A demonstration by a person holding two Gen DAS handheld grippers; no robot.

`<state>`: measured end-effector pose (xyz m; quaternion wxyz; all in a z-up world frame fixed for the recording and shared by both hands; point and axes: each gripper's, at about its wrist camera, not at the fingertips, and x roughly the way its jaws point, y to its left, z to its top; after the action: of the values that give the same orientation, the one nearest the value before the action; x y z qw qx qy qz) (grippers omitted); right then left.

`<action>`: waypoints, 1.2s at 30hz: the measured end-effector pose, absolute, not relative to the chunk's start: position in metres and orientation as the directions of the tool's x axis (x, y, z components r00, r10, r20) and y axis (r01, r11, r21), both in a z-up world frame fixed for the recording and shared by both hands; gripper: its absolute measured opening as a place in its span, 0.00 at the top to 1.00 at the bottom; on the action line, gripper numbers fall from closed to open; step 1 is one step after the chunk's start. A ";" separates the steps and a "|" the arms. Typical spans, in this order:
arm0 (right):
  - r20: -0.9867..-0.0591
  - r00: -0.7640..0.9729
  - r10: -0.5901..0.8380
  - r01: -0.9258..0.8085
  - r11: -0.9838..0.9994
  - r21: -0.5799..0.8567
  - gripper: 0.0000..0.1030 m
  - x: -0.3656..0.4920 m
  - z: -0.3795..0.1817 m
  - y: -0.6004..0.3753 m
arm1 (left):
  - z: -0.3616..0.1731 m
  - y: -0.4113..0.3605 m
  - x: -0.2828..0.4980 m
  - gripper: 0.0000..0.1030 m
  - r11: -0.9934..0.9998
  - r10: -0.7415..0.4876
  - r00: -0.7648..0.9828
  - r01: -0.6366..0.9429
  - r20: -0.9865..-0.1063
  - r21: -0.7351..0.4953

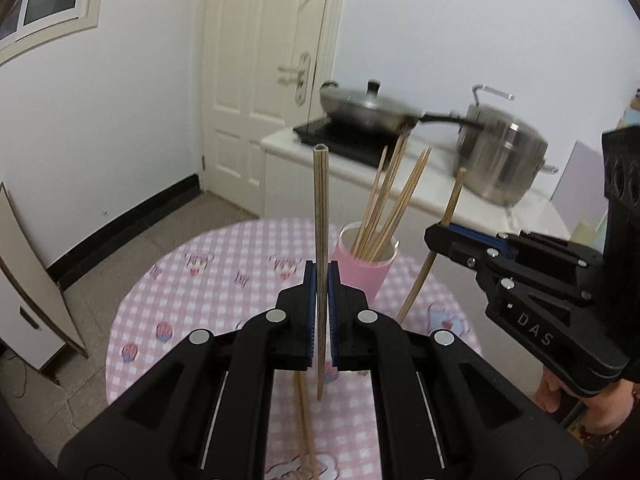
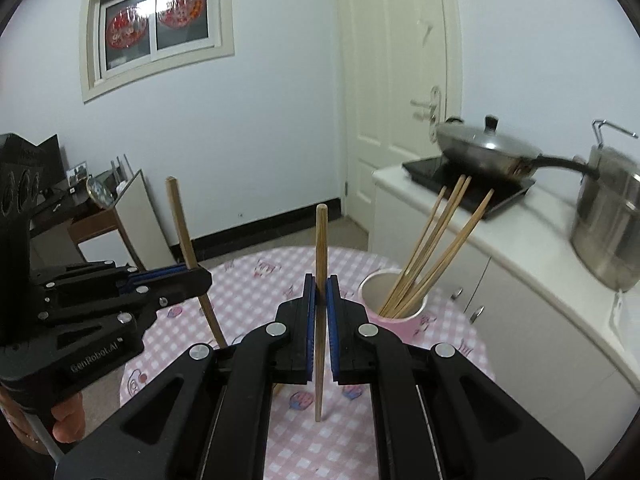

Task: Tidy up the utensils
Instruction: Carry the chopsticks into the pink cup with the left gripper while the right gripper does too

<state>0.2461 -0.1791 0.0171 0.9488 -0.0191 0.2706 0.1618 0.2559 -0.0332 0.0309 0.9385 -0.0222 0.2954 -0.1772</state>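
My left gripper (image 1: 321, 276) is shut on a wooden chopstick (image 1: 320, 216) and holds it upright above the table. My right gripper (image 2: 319, 290) is shut on another wooden chopstick (image 2: 320, 248), also upright. Each gripper shows in the other's view: the right gripper (image 1: 436, 236) with its tilted chopstick (image 1: 451, 204), the left gripper (image 2: 200, 276) with its chopstick (image 2: 182, 224). A pink cup (image 1: 366, 268) holding several chopsticks (image 1: 394, 200) stands on the table just beyond both grippers; it also shows in the right wrist view (image 2: 394, 314). One more chopstick (image 1: 304, 420) lies on the table under my left gripper.
The round table has a pink checked cloth (image 1: 200, 300). Behind it a white counter (image 2: 520, 240) carries an induction hob with a lidded wok (image 1: 368, 108) and a steel pot (image 1: 500, 156). A white door (image 1: 260, 80) and a board leaning on the wall (image 1: 28, 280) stand at the left.
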 end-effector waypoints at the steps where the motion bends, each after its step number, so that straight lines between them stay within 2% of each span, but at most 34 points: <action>1: -0.507 0.812 0.290 -0.309 0.950 0.049 0.96 0.246 0.020 -0.183 | 0.034 -0.033 0.257 0.94 0.936 -0.348 0.769 0.318 -0.536 -0.150; 14: -0.358 0.906 0.228 -0.224 0.973 0.051 0.96 0.257 0.058 -0.216 | 0.074 -0.053 0.292 0.94 0.923 -0.362 0.861 0.276 -0.357 -0.269; 23: -0.237 0.951 0.198 -0.191 0.980 0.049 0.96 0.273 0.076 -0.233 | 0.077 -0.066 0.329 0.94 0.908 -0.343 0.892 0.235 -0.296 -0.346; 36: -0.327 0.914 0.240 -0.214 0.970 0.113 0.96 0.316 0.024 -0.244 | 0.033 -0.092 0.365 0.94 0.919 -0.356 0.861 0.253 -0.363 -0.302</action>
<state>0.3160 -0.2437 0.0244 0.9776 0.0372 0.1715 0.1162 0.3652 -0.0921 0.0325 0.9568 -0.1226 0.2100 -0.1592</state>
